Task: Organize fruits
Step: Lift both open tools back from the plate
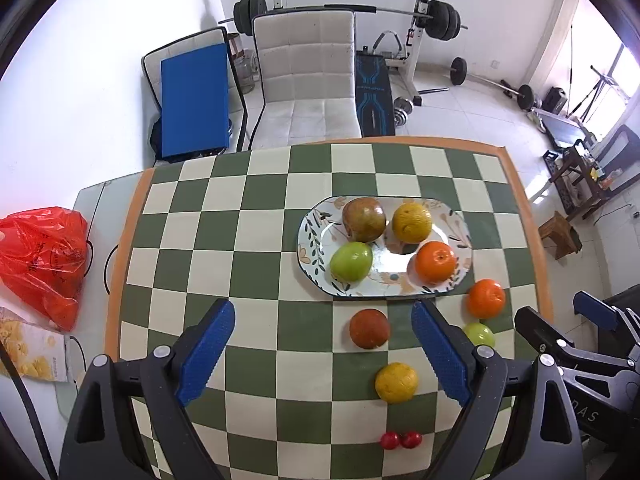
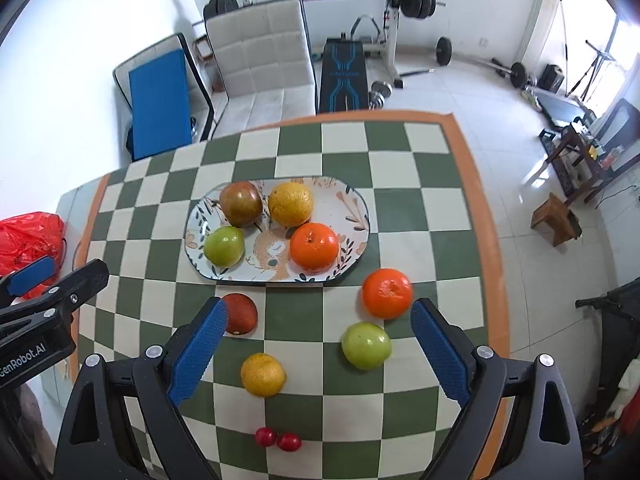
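A patterned oval plate (image 1: 456,224) (image 2: 352,204) on the checkered table holds a brownish apple (image 1: 364,220), a yellow orange (image 1: 412,222), a green apple (image 1: 351,262) and an orange tangerine (image 1: 435,262). Loose on the cloth lie a dark red fruit (image 2: 242,314), a tangerine (image 2: 387,293), a green apple (image 2: 366,346), a yellow fruit (image 2: 263,374) and two cherry tomatoes (image 2: 278,439). My left gripper (image 1: 322,346) hovers open above the near cloth. My right gripper (image 2: 318,344) is open too, above the loose fruit, holding nothing.
A red plastic bag (image 1: 44,260) and a printed packet (image 1: 32,356) lie off the cloth's left side. A white padded chair (image 1: 306,76) stands behind the table. Gym gear fills the far floor, and a wooden stool (image 2: 554,218) stands right.
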`<state>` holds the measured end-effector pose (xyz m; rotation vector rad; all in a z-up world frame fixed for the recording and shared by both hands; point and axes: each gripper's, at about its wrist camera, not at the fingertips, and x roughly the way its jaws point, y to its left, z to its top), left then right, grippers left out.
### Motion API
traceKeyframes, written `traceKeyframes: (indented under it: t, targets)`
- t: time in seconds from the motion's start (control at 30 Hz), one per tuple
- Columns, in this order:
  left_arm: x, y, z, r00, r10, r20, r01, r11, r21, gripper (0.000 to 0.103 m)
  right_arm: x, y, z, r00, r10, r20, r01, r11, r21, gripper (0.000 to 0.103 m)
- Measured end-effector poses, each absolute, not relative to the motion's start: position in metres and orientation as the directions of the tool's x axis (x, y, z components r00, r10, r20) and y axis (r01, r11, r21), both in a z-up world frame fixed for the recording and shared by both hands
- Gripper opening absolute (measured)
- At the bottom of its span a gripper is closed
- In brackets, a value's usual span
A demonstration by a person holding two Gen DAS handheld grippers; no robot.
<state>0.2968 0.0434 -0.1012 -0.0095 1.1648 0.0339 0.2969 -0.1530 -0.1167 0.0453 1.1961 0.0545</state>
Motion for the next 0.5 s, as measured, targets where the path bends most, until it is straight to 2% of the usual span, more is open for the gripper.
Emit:
traceKeyframes:
  t: [0.23, 0.5]
  targets:
    - [0.267, 0.040, -0.065, 0.449, -0.002, -0.893, -0.024, 1.000, -0.015, 0.090, 0.263, -0.158, -0.074, 0.432, 0.069, -0.899, -0.009, 0.997, 0.073, 0.095]
    - [0.248, 0.038, -0.050, 0.470, -0.022, -0.882, -0.012, 0.999, -0.032, 0.090, 0.238, -0.157, -0.048, 0.474, 0.074, -0.877, -0.012, 0.997, 0.078, 0.095]
